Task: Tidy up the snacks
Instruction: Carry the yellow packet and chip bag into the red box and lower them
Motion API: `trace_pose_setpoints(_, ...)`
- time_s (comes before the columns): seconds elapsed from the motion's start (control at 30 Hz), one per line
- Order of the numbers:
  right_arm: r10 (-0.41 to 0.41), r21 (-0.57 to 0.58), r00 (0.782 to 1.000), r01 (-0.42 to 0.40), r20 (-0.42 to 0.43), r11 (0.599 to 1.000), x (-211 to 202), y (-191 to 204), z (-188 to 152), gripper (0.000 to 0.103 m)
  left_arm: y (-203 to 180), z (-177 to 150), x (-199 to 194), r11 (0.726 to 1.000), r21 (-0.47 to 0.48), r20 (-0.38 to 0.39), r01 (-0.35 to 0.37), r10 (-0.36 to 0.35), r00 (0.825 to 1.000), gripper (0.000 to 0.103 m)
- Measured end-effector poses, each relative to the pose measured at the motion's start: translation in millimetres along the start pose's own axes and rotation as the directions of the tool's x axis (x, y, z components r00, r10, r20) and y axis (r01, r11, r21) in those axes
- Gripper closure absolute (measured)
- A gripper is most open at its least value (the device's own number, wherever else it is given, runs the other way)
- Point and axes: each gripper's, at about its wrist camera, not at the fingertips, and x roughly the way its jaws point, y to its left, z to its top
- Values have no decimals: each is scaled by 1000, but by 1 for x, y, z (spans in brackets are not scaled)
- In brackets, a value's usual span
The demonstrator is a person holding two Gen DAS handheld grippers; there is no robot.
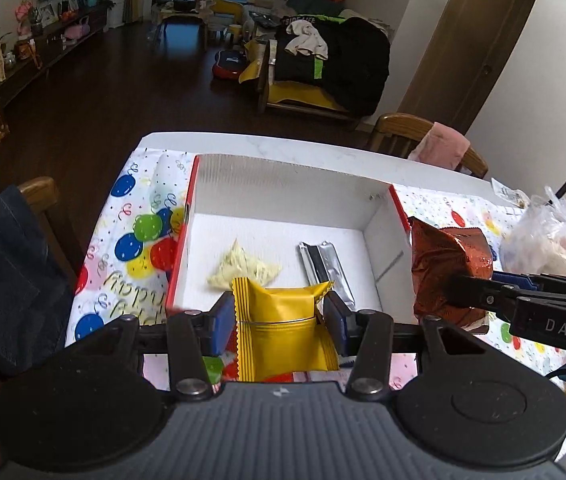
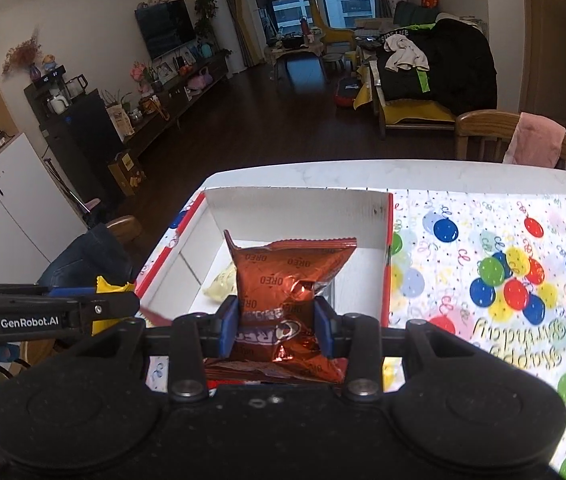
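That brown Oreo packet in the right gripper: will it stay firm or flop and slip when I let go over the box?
The Oreo packet looks puffy and creased where the right gripper pinches it, so probably soft and light. Its glossy foil may slide. Released, it should drop flat into the box, not roll.

Both tools matte black, blue pads, round silver pivot screws; left tool (image 1: 279,314) stamped GenRobot.AI, right tool (image 2: 279,326) DAS lettering.
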Motion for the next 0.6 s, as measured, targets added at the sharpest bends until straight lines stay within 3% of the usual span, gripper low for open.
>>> trace_pose_setpoints(0.2,-18,-21,1000,17,-4,1000,23,-4,19,65,-3,20,27,999,11,-19,-39,39,999,56)
trace_pose_setpoints(0.6,-42,-37,992,38,-117,999,95,-18,41,65,2,43,93,994,2,-113,-113,113,987,56)
